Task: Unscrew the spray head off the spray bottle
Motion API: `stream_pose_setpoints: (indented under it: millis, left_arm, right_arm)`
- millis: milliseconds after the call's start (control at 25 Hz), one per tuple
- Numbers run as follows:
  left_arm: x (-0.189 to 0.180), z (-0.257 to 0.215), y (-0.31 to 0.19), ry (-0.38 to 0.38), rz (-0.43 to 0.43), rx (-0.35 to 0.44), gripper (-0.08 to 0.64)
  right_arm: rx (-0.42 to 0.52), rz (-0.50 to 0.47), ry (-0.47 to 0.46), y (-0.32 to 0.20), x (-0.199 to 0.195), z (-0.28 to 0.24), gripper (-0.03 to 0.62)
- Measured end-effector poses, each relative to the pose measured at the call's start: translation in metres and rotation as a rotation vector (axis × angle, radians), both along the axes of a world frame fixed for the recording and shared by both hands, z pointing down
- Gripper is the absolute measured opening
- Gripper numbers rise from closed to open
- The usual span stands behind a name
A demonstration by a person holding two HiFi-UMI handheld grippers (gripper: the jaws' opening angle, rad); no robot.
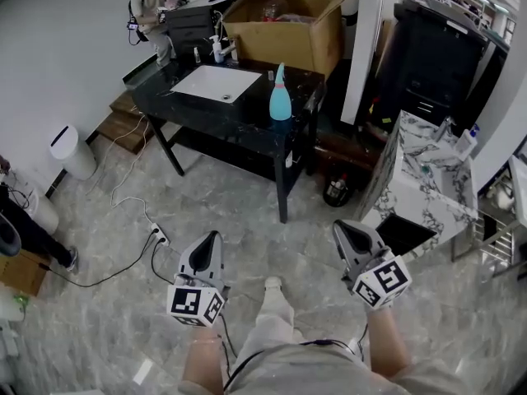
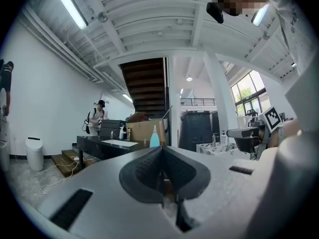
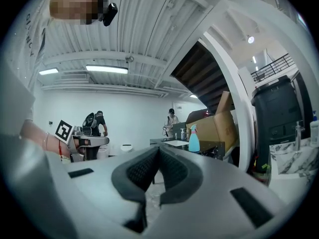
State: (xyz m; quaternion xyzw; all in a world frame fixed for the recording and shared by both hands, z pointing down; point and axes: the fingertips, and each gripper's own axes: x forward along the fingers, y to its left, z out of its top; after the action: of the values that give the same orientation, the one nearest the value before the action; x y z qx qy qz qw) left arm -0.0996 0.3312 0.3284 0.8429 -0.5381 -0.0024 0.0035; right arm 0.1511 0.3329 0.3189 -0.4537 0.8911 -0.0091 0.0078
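A light-blue spray bottle (image 1: 280, 97) with its spray head on stands upright near the right front corner of a black table (image 1: 206, 115). It shows small and far in the left gripper view (image 2: 155, 136) and the right gripper view (image 3: 194, 139). My left gripper (image 1: 207, 252) and right gripper (image 1: 350, 234) hang low in front of me, well short of the table, both shut with nothing between the jaws.
A white sink basin (image 1: 216, 83) is set in the tabletop, with small bottles and a cardboard box (image 1: 288, 23) behind it. A person (image 1: 152, 11) stands at the far side. A marble-patterned stand (image 1: 428, 179) is at right, cables and a power strip (image 1: 158, 235) lie on the floor.
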Motion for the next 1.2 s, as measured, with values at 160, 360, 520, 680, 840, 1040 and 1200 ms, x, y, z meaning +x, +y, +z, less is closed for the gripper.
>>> stream_pose_setpoints:
  millis: [160,360,520,680,840,1040,1200]
  left_arm:
    - [0.006,0.012,-0.032,-0.008,0.012,-0.015,0.003]
    - [0.012,0.017,-0.074,0.006,0.027,-0.031,0.003]
    - [0.016,0.027,-0.109,-0.001,0.044,-0.060,0.003]
    - [0.017,0.028,-0.146,-0.007,0.070,-0.068,0.003]
    - [0.016,0.032,-0.184,-0.007,0.100,-0.074,0.003]
    - [0.016,0.044,-0.229,-0.002,0.139,-0.081,0.003]
    - [0.019,0.045,-0.257,-0.004,0.177,-0.079,0.003]
  right_arm:
    - [-0.018,-0.013,-0.018,-0.029,-0.001,0.007,0.005]
    - [-0.044,-0.015,-0.010,-0.070,-0.002,0.012,0.005]
    - [-0.060,-0.003,-0.023,-0.106,-0.002,0.017,0.005]
    - [-0.085,0.006,-0.027,-0.142,-0.007,0.023,0.005]
    - [-0.108,0.019,-0.025,-0.177,-0.014,0.030,0.005]
    - [-0.123,0.037,-0.014,-0.219,-0.022,0.038,0.005]
    - [-0.123,0.057,-0.014,-0.247,-0.026,0.039,0.005]
